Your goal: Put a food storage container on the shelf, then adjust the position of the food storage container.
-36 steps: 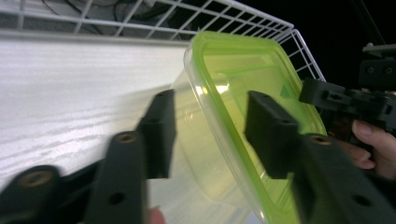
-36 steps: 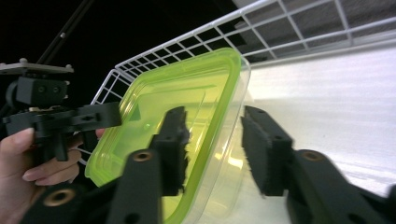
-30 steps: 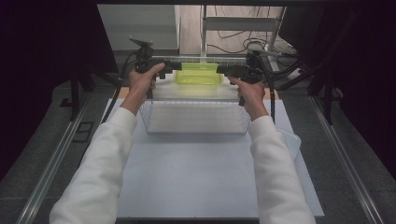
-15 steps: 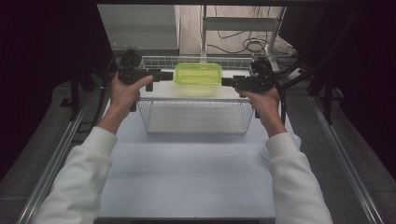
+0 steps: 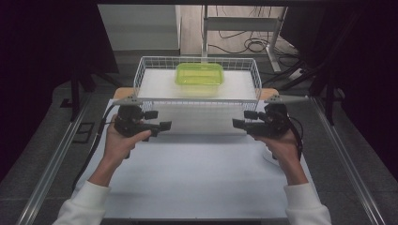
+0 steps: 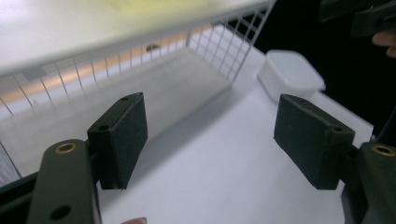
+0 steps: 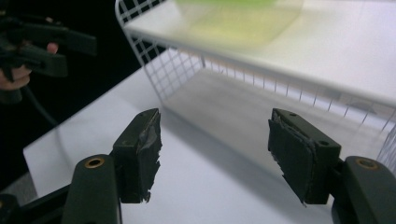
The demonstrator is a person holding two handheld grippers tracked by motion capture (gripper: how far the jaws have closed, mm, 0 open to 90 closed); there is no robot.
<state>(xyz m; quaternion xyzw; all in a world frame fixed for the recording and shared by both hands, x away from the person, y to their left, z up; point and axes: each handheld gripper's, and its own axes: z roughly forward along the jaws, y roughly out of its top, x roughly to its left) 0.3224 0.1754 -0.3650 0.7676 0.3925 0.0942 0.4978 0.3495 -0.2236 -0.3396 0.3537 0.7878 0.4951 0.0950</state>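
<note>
A green see-through container (image 5: 199,78) lies on the white upper shelf of a white wire basket (image 5: 197,100) at the far side of the table. My left gripper (image 5: 161,120) hovers in front of the basket's left end, my right gripper (image 5: 241,119) in front of its right end, and the two point at each other. Both sets of jaws have just been opening and stand wide apart with nothing between them. In the left gripper view the left gripper (image 6: 210,140) frames bare table. The right gripper (image 7: 215,154) looks along the basket (image 7: 154,60), with the container (image 7: 238,21) blurred above.
A small white lidded box (image 6: 290,74) sits on the white tabletop (image 5: 197,178) near the basket's right end. Metal rails run along both table sides. Cables and a desk frame lie on the floor beyond the basket.
Both hands have drawn apart and back from the container's ends to the near side of the basket. The jaws are wider. The container stays on the shelf.
</note>
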